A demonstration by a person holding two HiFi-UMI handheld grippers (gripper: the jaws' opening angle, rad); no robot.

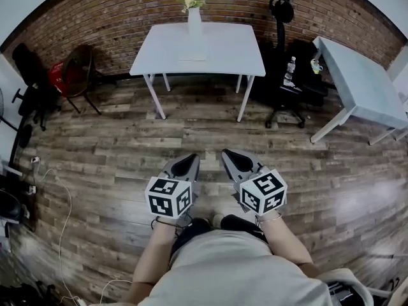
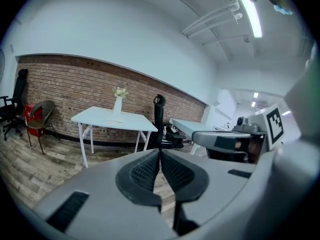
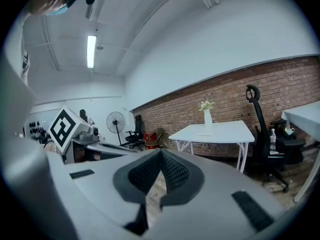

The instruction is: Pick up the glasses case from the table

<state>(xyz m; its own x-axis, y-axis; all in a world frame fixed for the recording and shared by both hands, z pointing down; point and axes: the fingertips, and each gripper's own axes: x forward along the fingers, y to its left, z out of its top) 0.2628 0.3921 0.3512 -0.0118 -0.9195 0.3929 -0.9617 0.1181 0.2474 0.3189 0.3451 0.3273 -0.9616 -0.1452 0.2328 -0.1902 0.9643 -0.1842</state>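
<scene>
A white table (image 1: 223, 53) stands across the wooden floor by the brick wall, with a white vase of flowers (image 1: 194, 14) on it. In front of the vase lies a small flat pale thing (image 1: 192, 59), too far off to tell for certain as the glasses case. It also shows faintly in the left gripper view (image 2: 114, 120) and the right gripper view (image 3: 203, 133). My left gripper (image 1: 190, 160) and right gripper (image 1: 228, 155) are held side by side over the floor, well short of the table. Both are shut with nothing between their jaws (image 2: 160, 151) (image 3: 161, 153).
A black office chair (image 1: 284, 56) with a bottle (image 1: 290, 69) on its seat stands right of the table, and a second white table (image 1: 363, 81) further right. A brown chair (image 1: 80, 69) and a black chair (image 1: 32, 81) stand at the left. Cables (image 1: 64, 222) trail there.
</scene>
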